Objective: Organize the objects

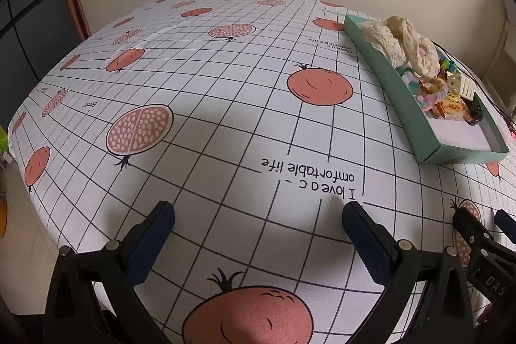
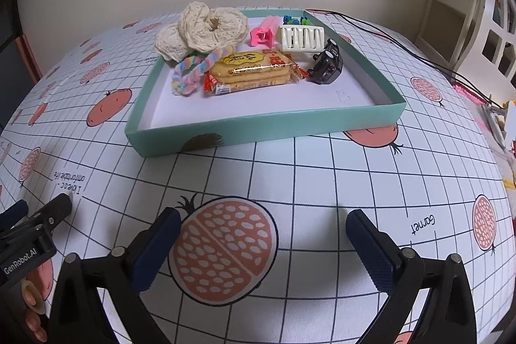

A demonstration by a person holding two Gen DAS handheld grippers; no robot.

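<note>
Things to be tidied are all found inside the teal box [image 2: 264, 124] — none are seen loose on the cloth. Cream lace scrunchies [image 2: 206, 28] are piled at its far left corner, partly hanging over the wall. A pastel twisted ring [image 2: 196, 70] and a biscuit pack [image 2: 254, 71] are laid in the middle. A pink clip [image 2: 262, 34], a white clip [image 2: 301, 37], small bright clips [image 2: 295, 20] and a little black toy car [image 2: 327, 63] are kept toward the back and right. The near part of the box is left bare, so more could be fitted.

The box is set on the fruit-print tablecloth [image 2: 306, 170], ahead of the right gripper [image 2: 262, 242]. Nothing is held by it; its jaws are spread wide. The left gripper [image 1: 258, 234] is spread wide too — probably because the sorting looks done.
</note>
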